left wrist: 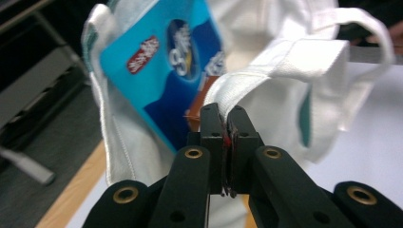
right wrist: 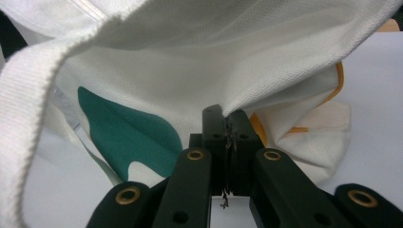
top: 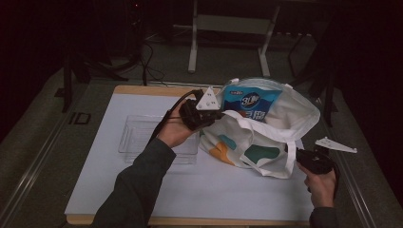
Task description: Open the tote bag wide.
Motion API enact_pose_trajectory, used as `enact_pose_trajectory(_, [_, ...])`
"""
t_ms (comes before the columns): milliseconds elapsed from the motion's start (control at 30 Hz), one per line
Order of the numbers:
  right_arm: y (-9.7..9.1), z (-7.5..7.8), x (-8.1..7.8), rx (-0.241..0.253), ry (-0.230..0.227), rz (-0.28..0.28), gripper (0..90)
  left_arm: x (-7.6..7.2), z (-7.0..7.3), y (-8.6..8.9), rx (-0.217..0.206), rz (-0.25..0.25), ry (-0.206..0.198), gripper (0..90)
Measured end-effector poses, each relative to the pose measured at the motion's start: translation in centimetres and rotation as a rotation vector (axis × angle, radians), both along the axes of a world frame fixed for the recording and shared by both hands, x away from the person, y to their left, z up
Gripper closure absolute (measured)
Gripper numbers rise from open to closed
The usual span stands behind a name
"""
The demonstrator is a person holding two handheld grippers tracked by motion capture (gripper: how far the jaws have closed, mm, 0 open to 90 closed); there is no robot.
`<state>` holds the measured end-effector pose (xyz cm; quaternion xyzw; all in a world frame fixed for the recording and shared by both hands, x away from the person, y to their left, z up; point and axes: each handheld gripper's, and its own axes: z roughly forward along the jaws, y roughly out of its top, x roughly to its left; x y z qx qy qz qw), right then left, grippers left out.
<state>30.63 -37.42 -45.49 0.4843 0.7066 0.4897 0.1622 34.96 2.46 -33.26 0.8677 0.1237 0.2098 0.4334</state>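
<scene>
Bag (top: 259, 137): on the mat (top: 142, 190), pack (top: 249, 102) standing in its mouth. Left gripper (left wrist: 223, 123): I have it clamped on a strap (left wrist: 266, 71). Right gripper (right wrist: 223, 124): pinching bag cloth. I should keep both grips firm and lift evenly, mouth up.

Room dim, near black along upper edges. Grey floor (top: 43, 137) around a wooden-edged table with white top (top: 228, 199). Pale metal frame stand (top: 228, 28) at upper centre. Dark cables (top: 147, 66) trail at upper left.
</scene>
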Motion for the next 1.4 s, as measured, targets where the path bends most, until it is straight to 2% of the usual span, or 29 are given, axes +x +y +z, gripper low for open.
enact_pose_trajectory(133, [-0.2,-0.3,-0.2,-0.001,0.016,0.013,88.2,-0.3,-0.8,0.1,0.002,-0.021,0.021,87.8])
enact_pose_trajectory(167, [-0.2,-0.7,-0.2,-0.016,0.032,0.017,88.0,-0.4,-1.6,0.1,0.017,-0.023,0.032,87.8])
enact_pose_trajectory(200, [-0.2,-0.9,-0.1,-0.029,0.037,0.016,88.0,-0.4,-1.6,0.1,0.017,-0.023,0.032,87.8])
enact_pose_trajectory(233, [-0.2,-1.0,-0.1,-0.035,0.043,0.013,87.9,-0.3,-2.4,0.2,0.022,-0.023,0.052,87.8])
enact_pose_trajectory(267, [-0.2,-1.0,-0.1,-0.035,0.043,0.013,87.9,-0.3,-2.4,0.2,0.022,-0.023,0.052,87.8])
enact_pose_trajectory(300, [-0.1,-1.3,0.0,-0.052,0.06,0.011,87.7,-0.1,-3.1,0.4,0.015,-0.021,0.074,87.8])
enact_pose_trajectory(333, [-0.1,-1.3,0.0,-0.052,0.06,0.011,87.7,-0.1,-3.1,0.4,0.015,-0.021,0.074,87.7])
enact_pose_trajectory(367, [0.0,-1.7,0.1,-0.06,0.074,0.008,87.5,-0.1,-3.8,0.6,0.01,-0.025,0.09,87.7])
enact_pose_trajectory(433, [0.0,-1.8,0.2,-0.061,0.078,0.006,87.1,-0.1,-4.0,0.6,0.01,-0.02,0.096,87.7])
enact_pose_trajectory(567, [-0.2,-2.0,-0.1,-0.083,0.093,-0.027,77.1,-0.1,-4.9,0.7,0.018,-0.02,0.114,87.7])
enact_pose_trajectory(633, [-0.5,-1.7,-0.4,-0.088,0.085,-0.049,71.4,-0.1,-5.0,0.8,0.019,-0.018,0.118,87.7])
enact_pose_trajectory(767, [-1.2,-1.1,-1.0,-0.068,0.073,-0.065,66.8,-0.1,-5.5,1.0,0.012,-0.011,0.133,87.6])
enact_pose_trajectory(867, [-1.8,-0.3,-1.7,-0.064,0.051,-0.07,66.4,-0.1,-5.9,0.9,0.016,-0.01,0.143,87.6])
enact_pose_trajectory(1067, [-1.9,2.0,-3.0,-0.038,-0.009,-0.065,66.4,-0.2,-7.2,0.4,0.054,-0.013,0.161,87.5])
enact_pose_trajectory(1200, [-1.6,3.1,-3.0,-0.022,-0.041,-0.073,61.4,-0.3,-7.7,0.3,0.056,-0.011,0.17,87.5])
enact_pose_trajectory(1300, [-1.3,3.5,-2.8,-0.015,-0.053,-0.081,61.3,-0.4,-8.3,0.1,0.067,-0.012,0.18,87.5])
enact_pose_trajectory(1400, [-0.5,4.0,-2.4,-0.032,-0.069,-0.085,61.5,-0.5,-8.8,-0.1,0.073,-0.012,0.189,87.5])
